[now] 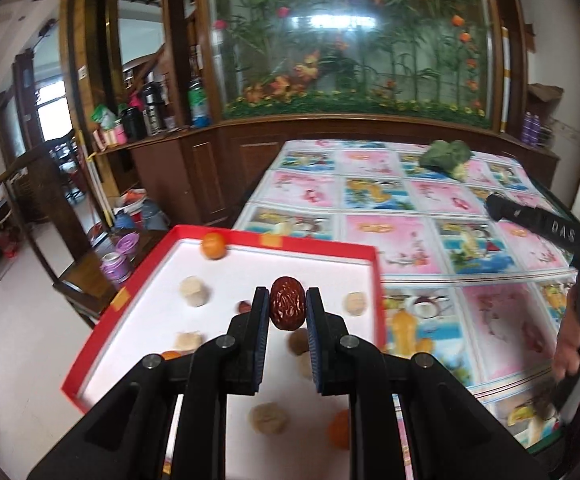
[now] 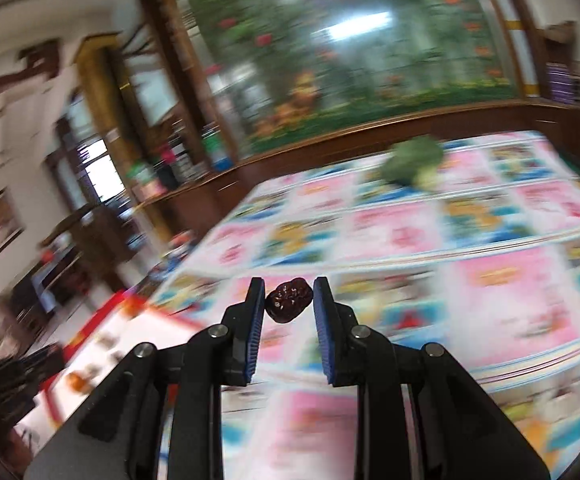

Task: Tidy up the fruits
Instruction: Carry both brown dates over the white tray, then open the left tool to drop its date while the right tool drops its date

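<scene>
My left gripper [image 1: 287, 302] is shut on a wrinkled red date [image 1: 287, 303] and holds it above a red-rimmed white tray [image 1: 302, 249]. The tray holds an orange fruit [image 1: 213, 245], several pale round fruits [image 1: 195, 290] and another orange fruit [image 1: 340, 429]. My right gripper [image 2: 289, 299] is shut on a dark red date [image 2: 288, 299] above the patterned tablecloth [image 2: 490, 280]; this view is blurred. The tray [image 2: 101, 320] lies to its lower left. The right gripper's black body [image 1: 550, 228] shows at the right of the left wrist view.
A head of broccoli [image 1: 446, 156] lies at the far side of the table [image 1: 410, 200]; it also shows in the right wrist view [image 2: 412, 160]. A wooden cabinet [image 1: 217, 160] with bottles stands behind. A chair and floor items are left of the table.
</scene>
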`<state>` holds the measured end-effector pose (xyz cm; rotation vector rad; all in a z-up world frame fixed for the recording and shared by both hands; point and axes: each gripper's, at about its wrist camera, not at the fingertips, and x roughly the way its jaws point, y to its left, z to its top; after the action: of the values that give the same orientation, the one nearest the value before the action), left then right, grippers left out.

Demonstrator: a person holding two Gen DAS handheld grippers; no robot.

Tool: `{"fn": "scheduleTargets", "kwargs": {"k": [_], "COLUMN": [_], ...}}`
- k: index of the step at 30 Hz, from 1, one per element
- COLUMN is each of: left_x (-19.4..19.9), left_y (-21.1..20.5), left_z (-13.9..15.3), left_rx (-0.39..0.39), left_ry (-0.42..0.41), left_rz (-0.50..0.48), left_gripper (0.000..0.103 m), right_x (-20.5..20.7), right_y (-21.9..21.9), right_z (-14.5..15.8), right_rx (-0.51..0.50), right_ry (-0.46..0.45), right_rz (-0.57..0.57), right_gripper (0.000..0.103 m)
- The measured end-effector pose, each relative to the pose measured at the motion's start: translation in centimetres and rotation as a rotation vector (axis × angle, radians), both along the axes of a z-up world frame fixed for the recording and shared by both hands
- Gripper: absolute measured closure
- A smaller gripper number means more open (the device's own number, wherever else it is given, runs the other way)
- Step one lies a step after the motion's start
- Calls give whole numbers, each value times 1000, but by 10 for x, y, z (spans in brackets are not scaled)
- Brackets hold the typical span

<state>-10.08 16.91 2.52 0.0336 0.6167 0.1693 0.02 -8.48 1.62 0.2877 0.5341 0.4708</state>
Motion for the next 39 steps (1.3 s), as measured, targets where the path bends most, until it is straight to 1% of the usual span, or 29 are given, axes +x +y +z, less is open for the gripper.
{"fn": "scheduleTargets", "kwargs": {"k": [3, 6, 10, 16, 25, 30, 39], "left_x": [-1, -2, -3, -3, -1, 0, 2], "left_y": [13, 25, 36, 43, 54, 58, 64], "left_z": [-2, -5, -8, -13, -21, -25, -34], "left_rx": [0, -7, -17, -16, -17, -15, -1], "left_ry": [-2, -3, -2, 10, 33, 45, 76], "left_rz": [27, 49, 69, 80, 105, 114, 134], "left_gripper": [87, 87, 87, 87, 87, 87, 87], "right_x": [-9, -20, -39, -60, -77, -78, -86], "right_y": [44, 77, 110, 139, 158, 158, 168], "right_z": [-4, -6, -11, -20, -26, -31, -41], "right_rx": [5, -9, -32, -68, -97, -96, -127], "right_ry": [14, 23, 36, 40, 38, 58, 89], "right_rz": [102, 176, 255, 332, 385, 393, 426], "right_gripper": [76, 76, 76, 76, 76, 76, 76]}}
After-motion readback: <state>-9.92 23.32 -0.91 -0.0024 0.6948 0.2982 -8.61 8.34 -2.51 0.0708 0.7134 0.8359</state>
